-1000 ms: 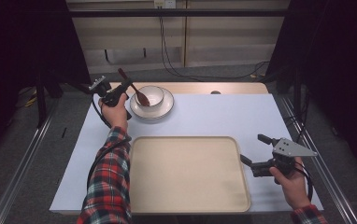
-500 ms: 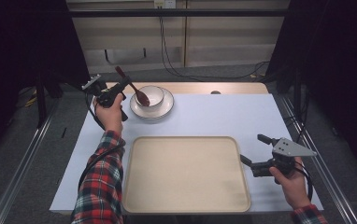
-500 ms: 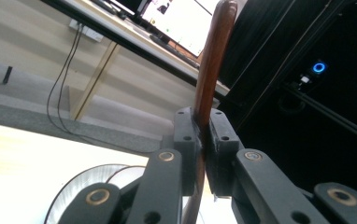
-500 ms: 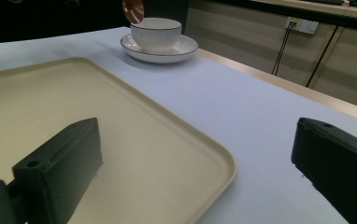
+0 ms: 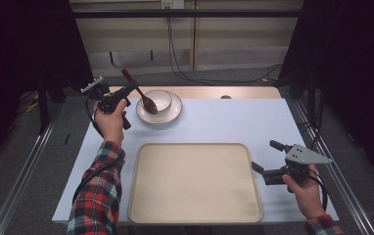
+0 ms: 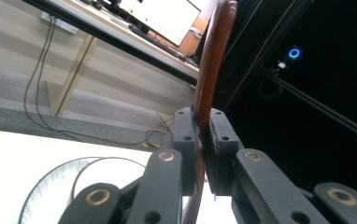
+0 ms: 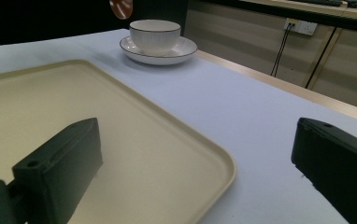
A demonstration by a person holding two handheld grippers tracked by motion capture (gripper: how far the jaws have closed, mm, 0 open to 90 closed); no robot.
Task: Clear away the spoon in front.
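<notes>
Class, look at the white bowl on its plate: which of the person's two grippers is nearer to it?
Left. The left gripper, shut on a wooden spoon, is just beside the white bowl. The right gripper sits far off, beyond the tray.

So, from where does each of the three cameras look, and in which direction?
High view: above the table's near side, looking forward and down on tray; forearms show, with left gripper and right gripper.
Left gripper view: rides that gripper, looking along jaws shut on the spoon.
Right gripper view: low, looking between open jaws.
All three share the bowl.
</notes>
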